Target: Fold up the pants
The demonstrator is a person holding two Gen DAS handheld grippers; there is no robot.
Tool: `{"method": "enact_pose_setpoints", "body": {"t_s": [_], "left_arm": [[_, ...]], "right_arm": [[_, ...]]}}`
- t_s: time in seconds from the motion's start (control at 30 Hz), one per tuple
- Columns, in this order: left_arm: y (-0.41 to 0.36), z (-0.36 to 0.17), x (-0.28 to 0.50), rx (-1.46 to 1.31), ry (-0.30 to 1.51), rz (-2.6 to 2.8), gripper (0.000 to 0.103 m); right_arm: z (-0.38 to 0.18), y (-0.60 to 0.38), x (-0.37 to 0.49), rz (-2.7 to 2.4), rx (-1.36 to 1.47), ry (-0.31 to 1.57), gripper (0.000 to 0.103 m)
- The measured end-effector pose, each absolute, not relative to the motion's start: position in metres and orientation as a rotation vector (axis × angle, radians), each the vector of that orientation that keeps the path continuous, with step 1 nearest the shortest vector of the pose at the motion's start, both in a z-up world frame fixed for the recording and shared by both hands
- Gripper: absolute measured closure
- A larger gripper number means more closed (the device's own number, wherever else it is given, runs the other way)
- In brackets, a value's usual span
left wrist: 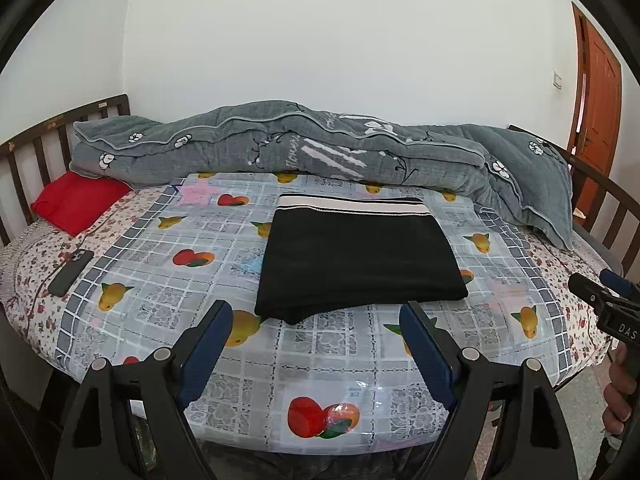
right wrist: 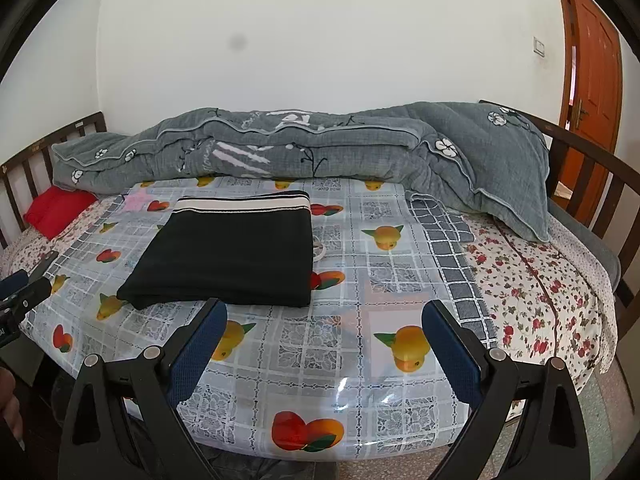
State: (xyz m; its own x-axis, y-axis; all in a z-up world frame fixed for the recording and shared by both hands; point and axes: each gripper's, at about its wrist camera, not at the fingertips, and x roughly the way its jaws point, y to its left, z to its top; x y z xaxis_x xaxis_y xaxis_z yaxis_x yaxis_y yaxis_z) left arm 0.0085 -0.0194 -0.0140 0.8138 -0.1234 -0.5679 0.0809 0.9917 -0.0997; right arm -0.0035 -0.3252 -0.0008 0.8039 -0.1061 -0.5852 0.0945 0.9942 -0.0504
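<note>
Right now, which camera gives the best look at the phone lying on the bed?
The left wrist view: the phone lies in full sight near the bed's left edge. In the right wrist view only its far end peeks out behind the left gripper.

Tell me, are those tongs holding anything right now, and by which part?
Nothing. Both the left tongs and right tongs stand open and empty above the bed's edge, short of the folded black pants.
</note>
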Motion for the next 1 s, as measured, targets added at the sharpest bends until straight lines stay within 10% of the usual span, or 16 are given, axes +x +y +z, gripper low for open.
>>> {"method": "enact_pose_setpoints", "body": {"t_s": [1.0], "left_arm": [[-0.0129, -0.012, 0.0094, -0.078, 0.607, -0.101, 0.018]], "right_arm": [[-0.002, -0.3217, -0.0051, -0.103, -0.013, 0.63, 0.006]]}}
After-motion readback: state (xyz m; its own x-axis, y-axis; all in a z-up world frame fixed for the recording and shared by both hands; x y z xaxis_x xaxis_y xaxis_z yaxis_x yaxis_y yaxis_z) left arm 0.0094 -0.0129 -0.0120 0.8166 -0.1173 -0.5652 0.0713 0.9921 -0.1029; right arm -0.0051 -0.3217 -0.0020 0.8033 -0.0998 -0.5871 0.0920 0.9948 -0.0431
